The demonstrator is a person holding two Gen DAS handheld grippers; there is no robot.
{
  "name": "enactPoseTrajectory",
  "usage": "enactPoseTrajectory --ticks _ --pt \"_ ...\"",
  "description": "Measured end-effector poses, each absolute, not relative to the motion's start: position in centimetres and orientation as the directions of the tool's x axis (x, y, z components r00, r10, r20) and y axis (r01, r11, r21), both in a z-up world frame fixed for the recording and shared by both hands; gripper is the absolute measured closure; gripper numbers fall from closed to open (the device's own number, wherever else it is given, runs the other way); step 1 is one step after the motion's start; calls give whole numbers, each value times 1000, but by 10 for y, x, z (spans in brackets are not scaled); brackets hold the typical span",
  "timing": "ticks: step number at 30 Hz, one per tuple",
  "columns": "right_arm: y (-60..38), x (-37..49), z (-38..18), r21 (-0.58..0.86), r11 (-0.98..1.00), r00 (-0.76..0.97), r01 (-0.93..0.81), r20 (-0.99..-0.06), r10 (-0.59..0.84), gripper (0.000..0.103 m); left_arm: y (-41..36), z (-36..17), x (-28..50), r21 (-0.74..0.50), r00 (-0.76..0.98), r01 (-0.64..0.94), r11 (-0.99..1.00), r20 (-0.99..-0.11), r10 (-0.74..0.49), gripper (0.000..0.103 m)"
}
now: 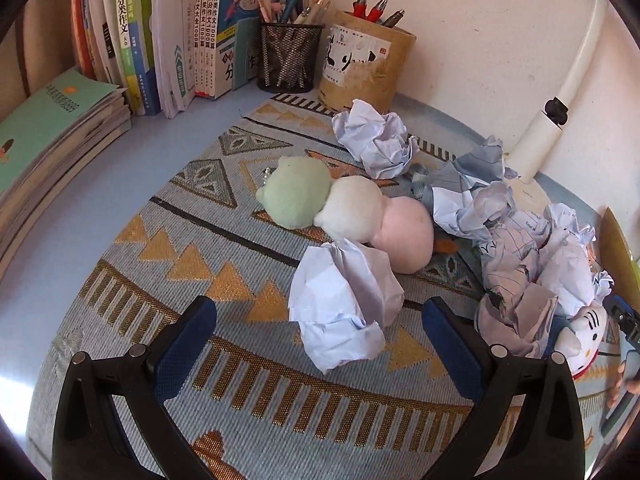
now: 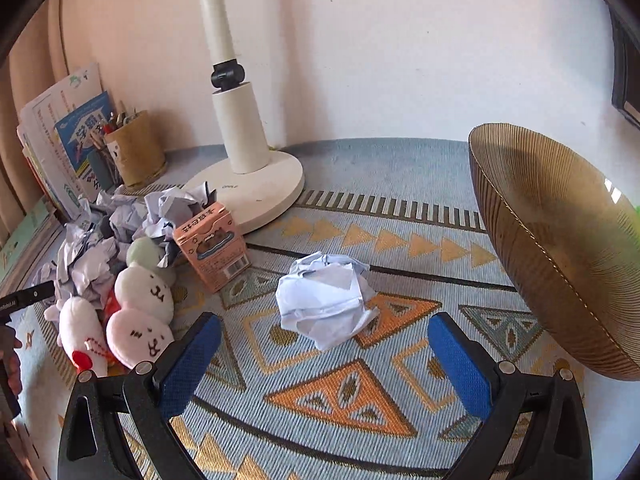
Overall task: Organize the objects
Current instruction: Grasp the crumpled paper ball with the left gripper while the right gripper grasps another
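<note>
Two tools hover over a pale blue desk (image 1: 120, 184) spread with a woven mat of gold and orange triangles (image 2: 340, 396), pushed against a cream wall. The left tool (image 1: 320, 344) has its blue-padded fingers spread wide and empty, a crumpled ball of white paper (image 1: 344, 304) lying just ahead between them. The right tool (image 2: 324, 360) is likewise spread and holds nothing, with another crumpled white paper ball (image 2: 324, 300) sitting alone on the mat just beyond its tips.

At the back, a black wire-mesh pen cup (image 1: 289, 58) stands full of pens beside a tan cardboard tube holder (image 1: 366, 68) with red-capped pens in it. Upright books (image 1: 168, 32) line the left rear, with a flat stack of green-covered booklets (image 1: 56, 128) before them. A wide amber ribbed glass bowl (image 2: 560, 248) sits tilted at the right; it looks empty, though its far side is cut off.

A plush skewer of green, white and pink balls (image 1: 344, 208) lies mid-mat, touching a heap of crumpled lined papers (image 1: 520, 248), a white cat plush with a red bow (image 2: 82, 336) and a small orange printed carton (image 2: 212, 244). A white round-based lamp stand (image 2: 248, 184) rises just behind the heap. The mat between the lone paper ball and the bowl lies open.
</note>
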State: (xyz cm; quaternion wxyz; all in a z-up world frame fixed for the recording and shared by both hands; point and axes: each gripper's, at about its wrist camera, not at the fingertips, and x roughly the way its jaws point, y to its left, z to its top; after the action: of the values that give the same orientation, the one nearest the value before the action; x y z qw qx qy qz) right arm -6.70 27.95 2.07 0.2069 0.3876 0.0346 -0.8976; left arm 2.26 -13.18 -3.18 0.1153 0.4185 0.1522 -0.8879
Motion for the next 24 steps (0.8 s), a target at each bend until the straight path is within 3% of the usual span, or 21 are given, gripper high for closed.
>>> enactPoseTrajectory --ticks 6,8,10,11,12,13,16,24 --pt "266 -87 7 101 -919 -576 381 -752 -321 1 -132 -37 19 -148 -624 337 -930 -775 -103 1" --pt "264 -90 6 111 -914 -562 390 -757 -332 6 -132 -38 18 -140 -624 341 -930 -773 -113 1" --pt "263 -92 6 149 -902 -545 405 -753 -369 21 -131 -37 17 -145 -631 337 -930 -768 -109 3" --pt "263 -93 5 160 -902 -538 400 -756 -373 28 -130 -35 18 -149 -642 328 -933 -759 -105 29" --pt "264 -92 7 139 -913 -557 384 -754 -348 47 -129 -33 20 -147 -656 317 -937 -747 -105 64" --pt "264 -91 8 139 -911 -558 387 -752 -352 56 -127 -32 21 -136 -653 313 -940 -750 -109 63" --pt "265 -91 9 231 -880 -514 416 -738 -437 56 -121 -31 25 -132 -663 290 -948 -742 -99 63" --pt "276 -82 43 266 -858 -540 439 -685 -489 56 -87 27 33 -94 -754 227 -969 -647 -114 63"
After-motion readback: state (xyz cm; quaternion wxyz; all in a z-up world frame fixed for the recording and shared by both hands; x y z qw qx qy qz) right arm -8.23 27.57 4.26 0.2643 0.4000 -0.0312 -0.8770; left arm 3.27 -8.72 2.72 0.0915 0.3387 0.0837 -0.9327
